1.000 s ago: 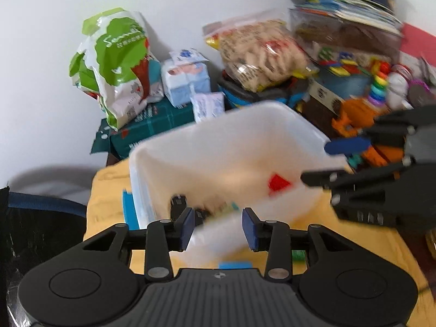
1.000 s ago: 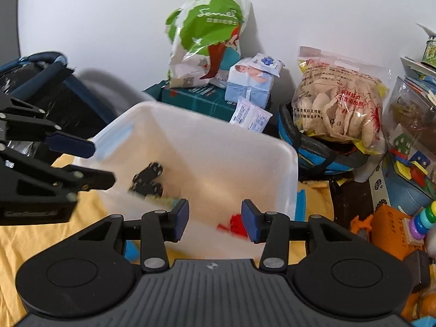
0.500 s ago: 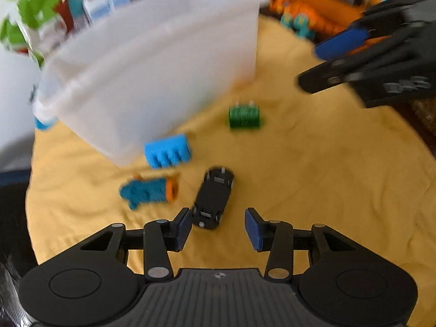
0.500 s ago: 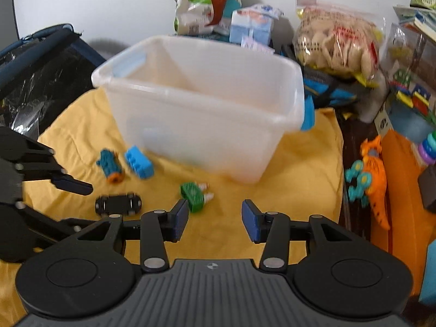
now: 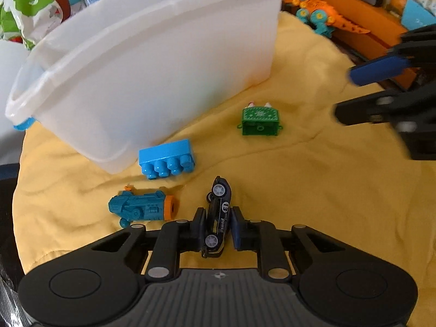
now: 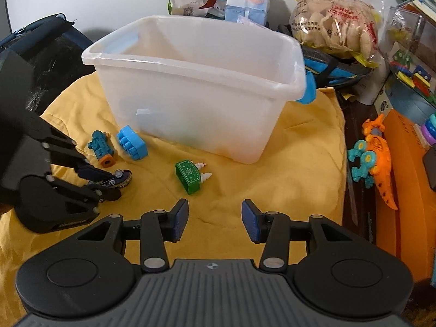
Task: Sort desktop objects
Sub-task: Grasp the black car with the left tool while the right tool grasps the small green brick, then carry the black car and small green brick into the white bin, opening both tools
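Here the left tool point(image 5: 217, 229) grips the toy car point(image 5: 219, 212) beside the bin point(image 6: 190, 62).

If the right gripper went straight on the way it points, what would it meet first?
Probably the green toy, lying slightly left of the open right gripper line; if it passes that, the yellow cloth, then the bin. Depth is unclear.

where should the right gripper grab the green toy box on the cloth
Probably across the two long flat sides of the green toy box, coming down from above. It lies flat on the yellow cloth with open space all round, and its body looks narrower than the gap of the open right gripper. Avoid the small white pieces jutting from one side.
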{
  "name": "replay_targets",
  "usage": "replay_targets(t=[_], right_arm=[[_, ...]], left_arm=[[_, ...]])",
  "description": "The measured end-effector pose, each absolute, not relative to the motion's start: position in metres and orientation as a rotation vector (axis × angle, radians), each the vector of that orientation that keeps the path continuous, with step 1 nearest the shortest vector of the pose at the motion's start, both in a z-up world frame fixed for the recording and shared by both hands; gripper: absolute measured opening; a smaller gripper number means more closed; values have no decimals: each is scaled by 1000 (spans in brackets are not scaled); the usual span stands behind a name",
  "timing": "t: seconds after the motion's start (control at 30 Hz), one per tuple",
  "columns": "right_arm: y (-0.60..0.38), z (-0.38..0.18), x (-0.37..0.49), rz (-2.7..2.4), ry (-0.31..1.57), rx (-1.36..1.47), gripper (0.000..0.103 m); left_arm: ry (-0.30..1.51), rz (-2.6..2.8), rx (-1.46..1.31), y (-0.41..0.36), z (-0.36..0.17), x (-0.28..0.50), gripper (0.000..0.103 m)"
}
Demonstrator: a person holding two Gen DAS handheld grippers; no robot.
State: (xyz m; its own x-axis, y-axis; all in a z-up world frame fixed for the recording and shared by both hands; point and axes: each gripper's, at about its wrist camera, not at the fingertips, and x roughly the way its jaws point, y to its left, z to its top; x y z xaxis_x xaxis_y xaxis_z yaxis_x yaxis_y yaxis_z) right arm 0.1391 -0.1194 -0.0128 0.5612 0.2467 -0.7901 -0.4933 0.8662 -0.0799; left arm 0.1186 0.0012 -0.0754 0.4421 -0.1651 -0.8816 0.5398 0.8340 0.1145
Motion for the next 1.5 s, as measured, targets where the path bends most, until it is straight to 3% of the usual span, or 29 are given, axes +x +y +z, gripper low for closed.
replay_targets(t=[0.37, 0.5, 0.53, 0.57, 0.73, 1.5], right_arm=[[-76, -49, 181, 525, 908, -351, 49], [-67, -60, 193, 519, 932, -360, 55], [-65, -63, 194, 515, 939, -368, 51], [-64, -66, 194, 517, 954, -379, 39], [-67, -64, 184, 519, 957, -390, 31], [-94, 14, 131, 442, 784, -370, 31]], left_arm=[[944, -455, 320, 17, -19, 114, 22], [946, -432, 307, 24, -16, 116, 22], [947, -426, 304, 25, -16, 117, 22], [947, -420, 302, 24, -17, 117, 22], [938, -390, 291, 25, -14, 116, 22], [797, -389, 316, -3, 41, 99, 22]])
